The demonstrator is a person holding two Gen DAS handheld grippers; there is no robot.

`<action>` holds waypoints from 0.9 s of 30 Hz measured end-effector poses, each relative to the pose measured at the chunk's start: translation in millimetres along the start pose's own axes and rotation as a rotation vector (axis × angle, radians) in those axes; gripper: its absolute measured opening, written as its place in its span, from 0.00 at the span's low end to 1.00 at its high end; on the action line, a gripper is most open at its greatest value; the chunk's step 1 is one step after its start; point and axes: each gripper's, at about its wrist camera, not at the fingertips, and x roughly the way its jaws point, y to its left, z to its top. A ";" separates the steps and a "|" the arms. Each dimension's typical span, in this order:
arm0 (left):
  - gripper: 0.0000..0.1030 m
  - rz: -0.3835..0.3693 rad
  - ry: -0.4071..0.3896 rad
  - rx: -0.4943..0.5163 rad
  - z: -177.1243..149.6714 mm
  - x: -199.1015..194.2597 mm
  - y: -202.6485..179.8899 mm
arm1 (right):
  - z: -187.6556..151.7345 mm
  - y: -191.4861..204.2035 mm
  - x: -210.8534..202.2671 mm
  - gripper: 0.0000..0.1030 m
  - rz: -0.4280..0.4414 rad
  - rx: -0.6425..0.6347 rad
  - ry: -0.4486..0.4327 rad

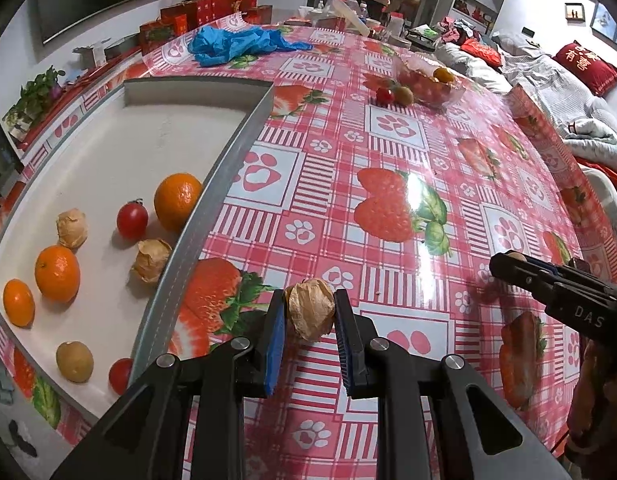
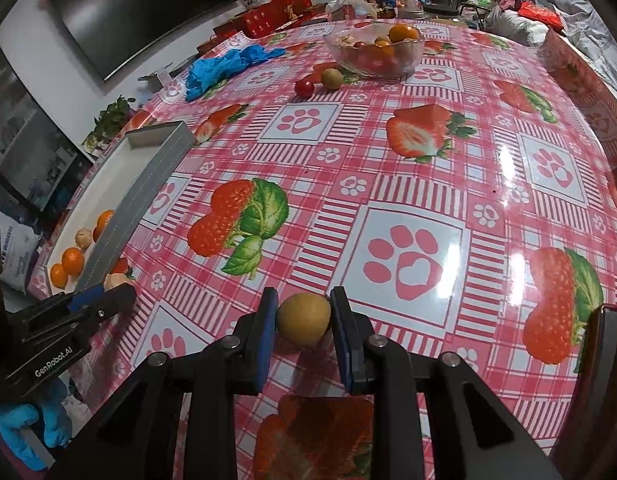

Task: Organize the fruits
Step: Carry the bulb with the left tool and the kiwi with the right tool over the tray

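My left gripper (image 1: 309, 314) is shut on a papery husked fruit (image 1: 311, 309), held above the tablecloth just right of the grey tray (image 1: 212, 196). The tray holds several oranges (image 1: 177, 201), cherry tomatoes (image 1: 132, 220), husked fruits (image 1: 151, 260) and a brown longan (image 1: 74, 361). My right gripper (image 2: 303, 316) is shut on a yellow-brown longan (image 2: 303, 319) over the table's near part. The left gripper also shows in the right wrist view (image 2: 112, 294), and the right gripper in the left wrist view (image 1: 508, 260). A glass bowl (image 2: 404, 62) of fruit stands far off.
A cherry tomato (image 2: 304, 87) and a brown fruit (image 2: 331, 78) lie on the cloth beside the bowl. A crumpled blue glove (image 1: 240, 43) lies at the far left of the table. Red boxes (image 1: 212, 8) line the back edge. A bed with a red pillow (image 1: 586, 65) is on the right.
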 end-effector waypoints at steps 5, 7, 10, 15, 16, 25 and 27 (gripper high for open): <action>0.24 -0.031 -0.020 -0.018 8.7 -12.6 5.0 | 9.5 18.2 -0.6 0.28 0.030 -0.037 0.013; 0.24 -0.023 -0.032 -0.014 13.0 -17.7 8.3 | 14.1 30.6 -0.5 0.28 0.040 -0.063 0.013; 0.24 -0.011 -0.051 -0.015 18.2 -24.6 15.3 | 21.0 51.2 0.6 0.28 0.058 -0.103 0.014; 0.24 0.026 -0.076 -0.033 26.0 -31.3 36.5 | 32.2 83.2 5.1 0.28 0.084 -0.158 0.024; 0.24 0.037 -0.080 -0.039 28.5 -32.2 43.2 | 36.6 91.8 6.7 0.28 0.091 -0.172 0.027; 0.24 0.147 -0.131 -0.087 51.3 -44.3 103.9 | 80.1 156.2 25.5 0.28 0.156 -0.257 0.061; 0.24 0.161 -0.129 -0.103 55.8 -43.2 118.3 | 89.6 169.6 31.8 0.28 0.169 -0.271 0.070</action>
